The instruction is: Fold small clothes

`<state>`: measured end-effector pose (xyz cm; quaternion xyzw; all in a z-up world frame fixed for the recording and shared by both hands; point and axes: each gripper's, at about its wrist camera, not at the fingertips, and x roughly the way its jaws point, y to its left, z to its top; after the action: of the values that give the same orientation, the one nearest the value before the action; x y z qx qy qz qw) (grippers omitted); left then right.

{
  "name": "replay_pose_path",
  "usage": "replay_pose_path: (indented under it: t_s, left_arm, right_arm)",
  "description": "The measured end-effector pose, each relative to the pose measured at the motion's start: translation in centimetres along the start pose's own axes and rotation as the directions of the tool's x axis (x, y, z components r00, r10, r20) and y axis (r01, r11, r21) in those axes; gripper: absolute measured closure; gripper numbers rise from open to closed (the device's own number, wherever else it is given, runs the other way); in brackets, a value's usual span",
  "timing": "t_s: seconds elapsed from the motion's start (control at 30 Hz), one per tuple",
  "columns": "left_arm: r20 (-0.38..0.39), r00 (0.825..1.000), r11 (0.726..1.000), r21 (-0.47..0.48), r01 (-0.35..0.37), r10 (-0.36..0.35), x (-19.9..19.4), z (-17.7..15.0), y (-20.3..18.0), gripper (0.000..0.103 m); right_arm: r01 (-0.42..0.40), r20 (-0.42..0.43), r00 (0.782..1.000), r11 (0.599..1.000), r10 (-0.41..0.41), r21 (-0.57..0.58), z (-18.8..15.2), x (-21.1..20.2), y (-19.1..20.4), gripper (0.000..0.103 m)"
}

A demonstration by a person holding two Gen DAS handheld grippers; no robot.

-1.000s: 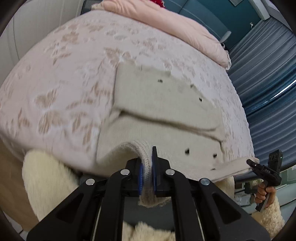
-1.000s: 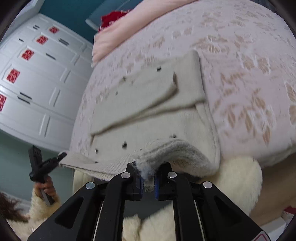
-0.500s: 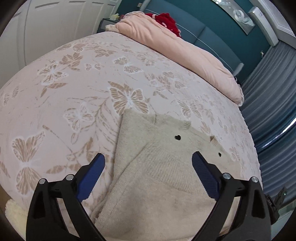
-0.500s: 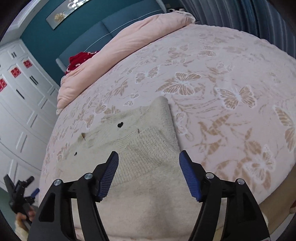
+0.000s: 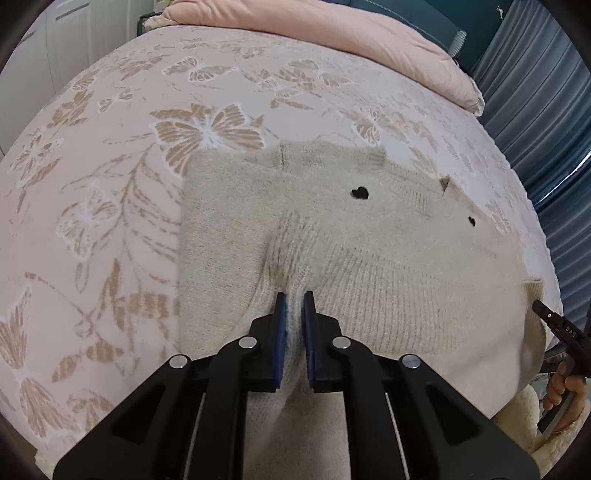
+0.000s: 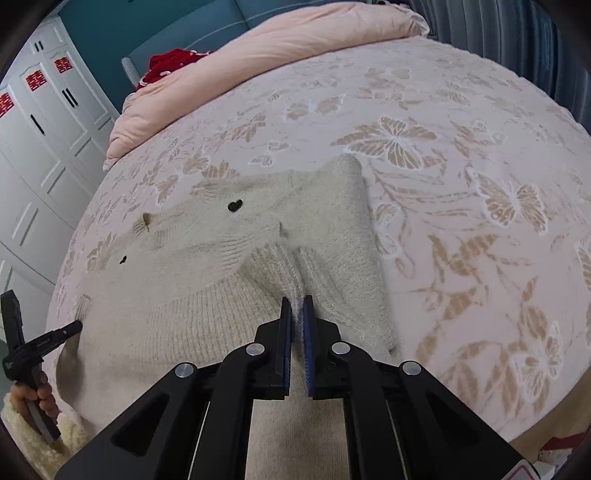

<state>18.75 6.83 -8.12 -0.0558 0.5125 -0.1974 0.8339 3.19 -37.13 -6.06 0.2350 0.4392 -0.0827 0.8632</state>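
A beige knit sweater (image 5: 369, 236) with small black heart marks lies part-folded on the pink butterfly bedspread (image 5: 110, 184). My left gripper (image 5: 293, 299) is shut on a pinched ridge of its ribbed hem at the sweater's left side. In the right wrist view the sweater (image 6: 207, 295) fills the middle, and my right gripper (image 6: 297, 302) is shut on the ribbed hem at its right side. Each gripper shows at the edge of the other's view, the right one (image 5: 554, 325) and the left one (image 6: 40, 343).
A pink duvet (image 5: 332, 33) lies rolled at the head of the bed, with a red item (image 6: 170, 64) behind it. White wardrobe doors (image 6: 33, 122) stand at the left, blue curtains (image 5: 546, 110) at the right. The bed's edge runs just below the sweater.
Both grippers let go of the hem, opened wide above the sweater, then closed again on the ribbed hem lying on the folded sweater.
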Motion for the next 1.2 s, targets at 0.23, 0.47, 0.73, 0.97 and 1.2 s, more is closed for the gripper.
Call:
replay_pose_path:
  t_s: [0.23, 0.47, 0.73, 0.97, 1.2]
  left_arm:
    - [0.179, 0.984, 0.999, -0.018, 0.026, -0.022, -7.4, 4.9, -0.6, 0.097]
    - [0.15, 0.985, 0.994, -0.07, -0.079, 0.089, -3.2, 11.1, 0.3, 0.097]
    - [-0.034, 0.975, 0.974, -0.044, -0.221, 0.22, 7.0, 9.9, 2.3, 0.095]
    - [0.121, 0.955, 0.963, -0.033, -0.268, 0.27, 1.0, 9.2, 0.2, 0.07]
    - [0.117, 0.987, 0.989, 0.087, -0.122, 0.112, -1.0, 2.3, -9.4, 0.044]
  right_arm:
    - [-0.137, 0.218, 0.967, 0.99, 0.129, 0.02, 5.7, -7.2, 1.1, 0.099]
    - [-0.088, 0.194, 0.979, 0.988, 0.062, 0.127, 11.6, -0.6, -1.6, 0.099]
    - [0.024, -0.027, 0.999, 0.979, -0.019, 0.204, 9.3, 10.0, -5.0, 0.098]
    - [-0.019, 0.113, 0.994, 0.993, 0.006, 0.113, 10.1, 3.5, -0.8, 0.083]
    - [-0.331, -0.121, 0.942, 0.927, 0.314, -0.175, -0.6, 4.4, 16.1, 0.093]
